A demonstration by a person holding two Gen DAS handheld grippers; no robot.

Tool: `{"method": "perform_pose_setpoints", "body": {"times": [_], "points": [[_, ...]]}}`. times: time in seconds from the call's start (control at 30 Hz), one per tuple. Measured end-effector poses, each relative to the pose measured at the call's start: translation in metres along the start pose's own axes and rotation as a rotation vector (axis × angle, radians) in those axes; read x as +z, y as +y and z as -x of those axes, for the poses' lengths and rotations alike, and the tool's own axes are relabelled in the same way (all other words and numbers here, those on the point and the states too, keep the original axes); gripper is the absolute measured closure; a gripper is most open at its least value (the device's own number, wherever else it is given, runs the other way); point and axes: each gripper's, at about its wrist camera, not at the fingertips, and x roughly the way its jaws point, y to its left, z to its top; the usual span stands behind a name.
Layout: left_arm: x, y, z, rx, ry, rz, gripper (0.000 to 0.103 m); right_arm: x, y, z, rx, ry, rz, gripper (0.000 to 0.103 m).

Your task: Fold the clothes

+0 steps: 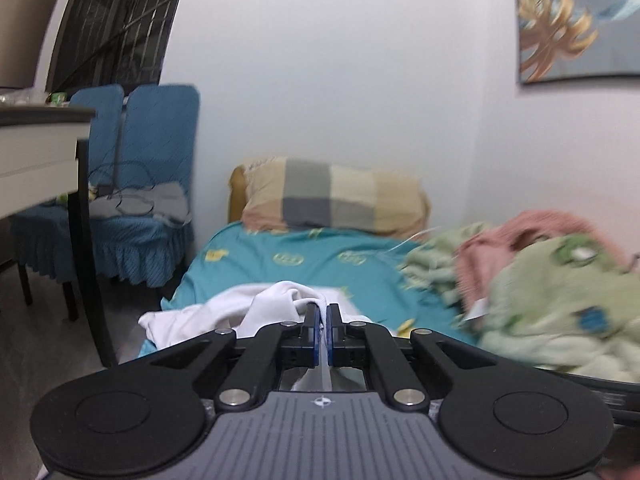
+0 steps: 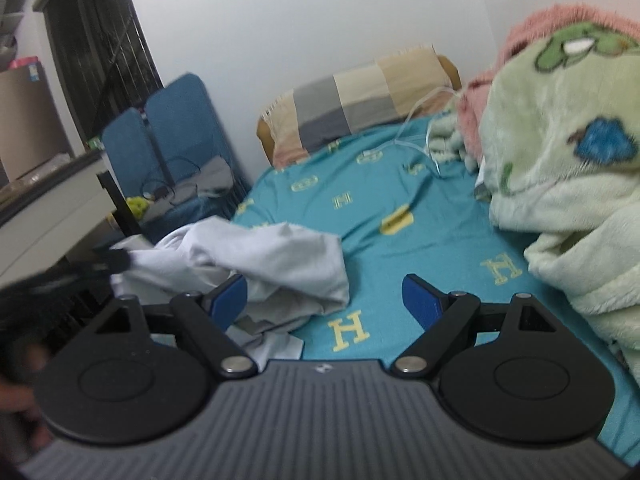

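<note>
A white garment [image 1: 224, 316] lies crumpled at the near left edge of the teal bed sheet [image 1: 320, 256]. My left gripper [image 1: 323, 312] is shut on a fold of the white garment, and cloth runs back between its jaws. In the right wrist view the white garment [image 2: 256, 260] is bunched on the teal sheet [image 2: 420, 208], and the left gripper [image 2: 112, 262] grips its left end. My right gripper [image 2: 326, 292] is open and empty, its left pad [image 2: 230, 300] over the garment's near edge.
A checked pillow [image 1: 332, 196] lies at the head of the bed. A heap of green and pink blankets [image 2: 568, 152] fills the right side. Blue-covered chairs [image 1: 132, 184] and a white table [image 1: 36, 156] stand to the left. A thin white cable [image 2: 424, 144] lies on the sheet.
</note>
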Motion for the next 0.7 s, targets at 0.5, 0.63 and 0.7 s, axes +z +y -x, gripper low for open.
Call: {"method": "perform_pose_setpoints", "body": {"times": [0.5, 0.63, 0.7], "points": [[-0.054, 0.063, 0.082, 0.105, 0.402, 0.105, 0.094, -0.029, 0.05, 0.026, 0.251, 0.147, 0.091, 0.029], [-0.056, 0.058, 0.092, 0.113, 0.382, 0.07, 0.07, -0.04, 0.073, 0.003, 0.303, 0.212, 0.156, 0.031], [-0.054, 0.057, 0.097, 0.114, 0.363, 0.074, 0.061, -0.046, 0.081, -0.013, 0.327, 0.258, 0.177, 0.031]]}}
